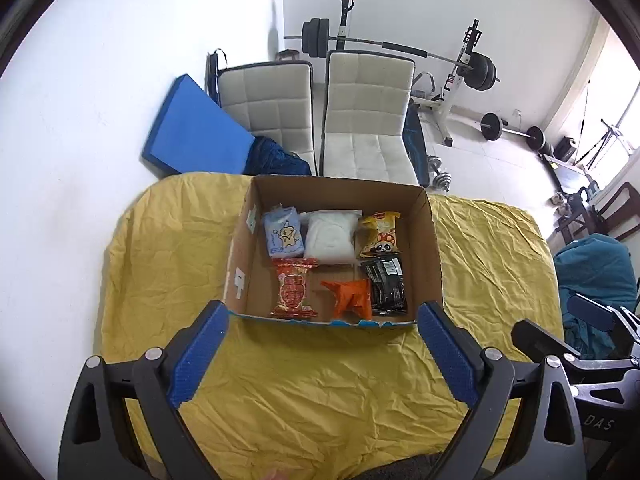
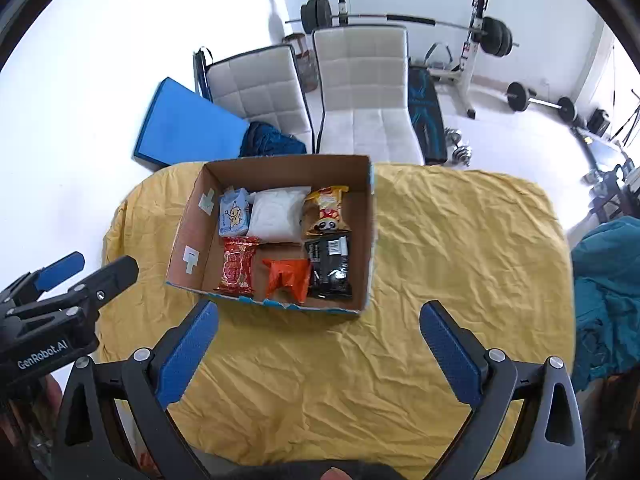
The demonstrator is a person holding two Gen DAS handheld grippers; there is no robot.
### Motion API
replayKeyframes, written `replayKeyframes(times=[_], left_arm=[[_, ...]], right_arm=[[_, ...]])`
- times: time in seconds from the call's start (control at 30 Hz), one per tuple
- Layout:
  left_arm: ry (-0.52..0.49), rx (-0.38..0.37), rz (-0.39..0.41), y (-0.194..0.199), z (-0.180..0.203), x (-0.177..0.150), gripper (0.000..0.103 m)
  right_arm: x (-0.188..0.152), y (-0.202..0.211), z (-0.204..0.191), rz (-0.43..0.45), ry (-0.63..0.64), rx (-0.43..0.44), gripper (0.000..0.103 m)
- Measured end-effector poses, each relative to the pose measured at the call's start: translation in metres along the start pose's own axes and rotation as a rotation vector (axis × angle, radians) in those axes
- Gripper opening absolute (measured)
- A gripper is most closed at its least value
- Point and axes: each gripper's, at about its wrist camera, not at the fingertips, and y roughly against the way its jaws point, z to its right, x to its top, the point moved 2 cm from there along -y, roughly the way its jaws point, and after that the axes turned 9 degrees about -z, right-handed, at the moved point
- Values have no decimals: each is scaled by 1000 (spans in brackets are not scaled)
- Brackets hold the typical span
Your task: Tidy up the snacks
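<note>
Left wrist view looks down over the left gripper [image 1: 322, 354], whose blue-padded fingers stand wide apart with nothing between them, above a bench draped in a crumpled yellow cloth [image 1: 320, 392]. Just beyond the fingertips sits an open cardboard box [image 1: 434, 248] with six snacks laid in two rows. The far row holds a pale blue packet [image 1: 283, 232], a white pouch [image 1: 331, 236] and a yellow packet with a panda [image 1: 380, 234]; the near row holds a red packet [image 1: 294, 290], an orange wrapper [image 1: 350, 294] and a black packet [image 1: 387, 286]. From the right wrist view, the right gripper [image 2: 318, 350] is likewise spread wide and empty, over bare cloth, with the box ahead and to its left. Beyond the bench stand two white chairs [image 1: 362, 120], a blue mat [image 1: 196, 128] against the wall, and a barbell rack [image 1: 464, 68].
</note>
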Motion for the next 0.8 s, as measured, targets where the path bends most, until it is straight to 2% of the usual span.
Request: replayKeyframes(times=[0.13, 0.37, 0.8], left_arm=[[-5, 21, 49, 31, 4, -10, 97], [4, 10, 91, 64, 10, -26, 97], [33, -7, 66, 71, 9, -47, 97]], right_arm=[[-16, 30, 4, 24, 0, 7, 102], [-38, 69, 9, 66, 3, -16, 102], [-48, 99, 8, 117, 7, -42, 102]])
